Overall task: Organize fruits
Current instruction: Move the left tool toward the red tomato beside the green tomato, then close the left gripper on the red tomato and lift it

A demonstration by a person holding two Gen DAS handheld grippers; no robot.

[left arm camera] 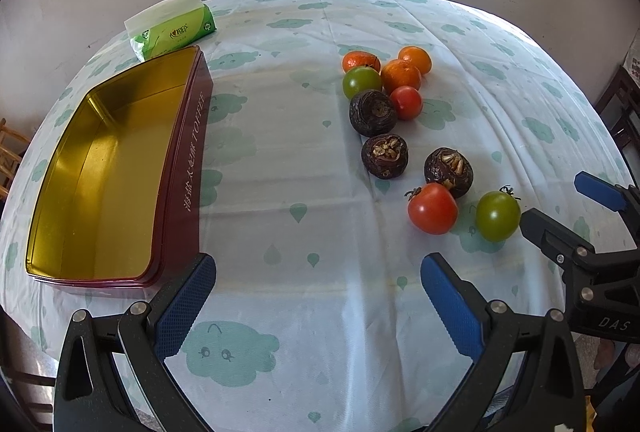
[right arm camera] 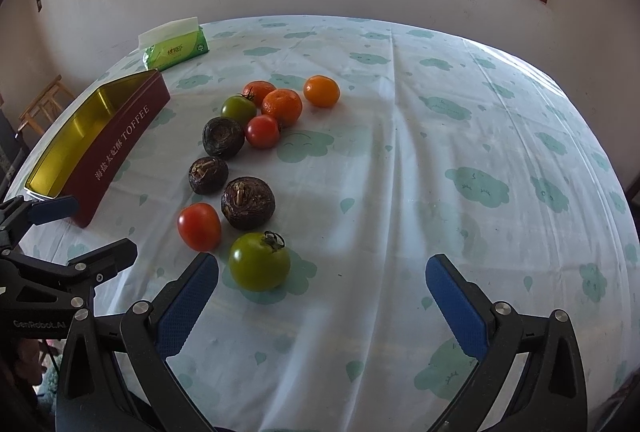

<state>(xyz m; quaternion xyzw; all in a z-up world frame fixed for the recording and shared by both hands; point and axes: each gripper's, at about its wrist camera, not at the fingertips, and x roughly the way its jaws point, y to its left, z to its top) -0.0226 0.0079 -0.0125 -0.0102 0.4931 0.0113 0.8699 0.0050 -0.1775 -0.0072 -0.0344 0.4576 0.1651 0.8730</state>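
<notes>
Cloud-patterned cloth covers the worktop (right arm camera: pixel 440 160) below a window. An open tin (left arm camera: pixel 112 168) with a gold inside sits at the left, tissues (left arm camera: pixel 172 32) behind it. Tomatoes, oranges and dark round fruits (right arm camera: pixel 248 160) lie loose in a cluster right of the tin. Left gripper (left arm camera: pixel 318 300) and right gripper (right arm camera: pixel 322 296) hover with jaws apart, holding nothing.
</notes>
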